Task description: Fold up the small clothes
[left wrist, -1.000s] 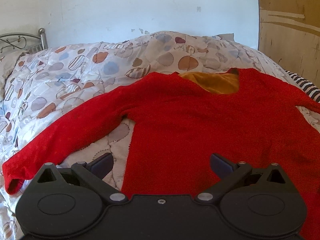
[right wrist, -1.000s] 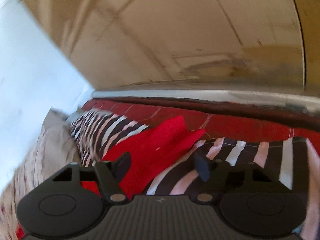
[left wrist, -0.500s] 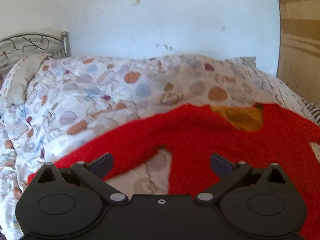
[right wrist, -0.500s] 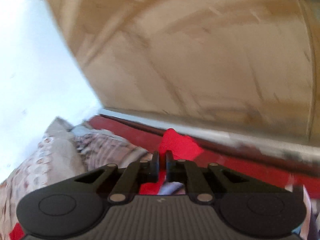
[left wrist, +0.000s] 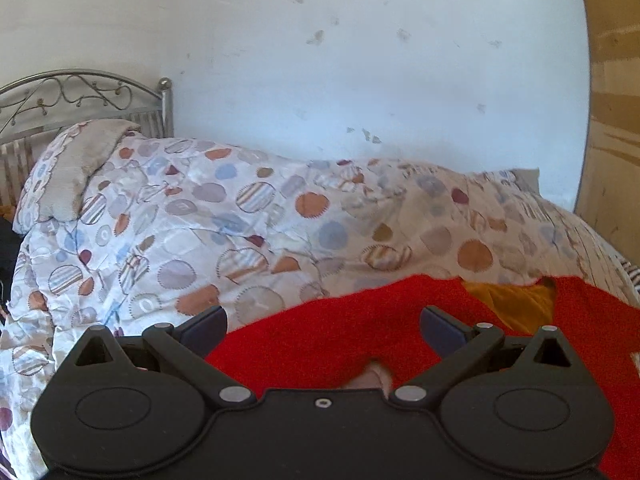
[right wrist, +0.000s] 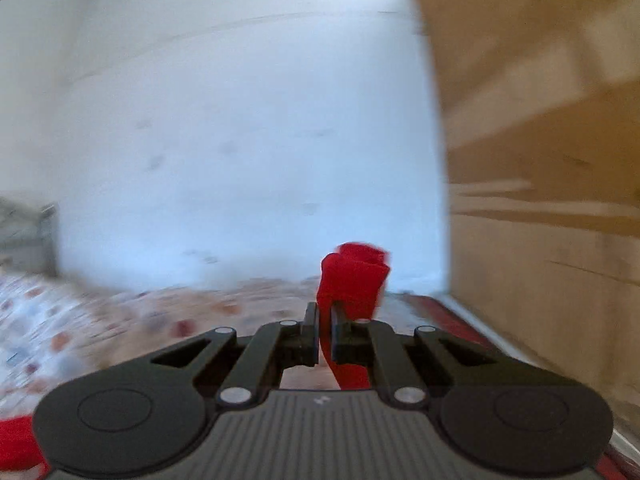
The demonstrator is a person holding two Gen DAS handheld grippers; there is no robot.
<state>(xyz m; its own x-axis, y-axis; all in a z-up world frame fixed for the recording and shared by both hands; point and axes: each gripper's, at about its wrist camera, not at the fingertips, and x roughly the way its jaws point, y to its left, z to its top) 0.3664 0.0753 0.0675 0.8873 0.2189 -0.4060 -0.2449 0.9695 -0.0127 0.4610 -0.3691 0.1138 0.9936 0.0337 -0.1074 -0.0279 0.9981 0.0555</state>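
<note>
A red sweater [left wrist: 344, 332] with a mustard-yellow lining at its neck [left wrist: 516, 300] lies spread on a patterned quilt [left wrist: 224, 224]. My left gripper [left wrist: 323, 326] is open and empty just above the sweater's left shoulder and sleeve. My right gripper [right wrist: 324, 320] is shut on the sweater's right sleeve cuff [right wrist: 354, 276], which sticks up beyond the fingertips, lifted above the bed. More red cloth [right wrist: 18, 440] shows at the lower left of the right wrist view, which is blurred.
A metal headboard [left wrist: 80, 92] and a pillow [left wrist: 76, 168] are at the far left. A white wall [left wrist: 360, 80] stands behind the bed. A wooden panel [right wrist: 540, 160] stands to the right, with a red floor strip [right wrist: 452, 312] at its base.
My right gripper shut on the red sleeve cuff, lifted it and swung left toward the bed. My left gripper moved left and tilted up, staying open.
</note>
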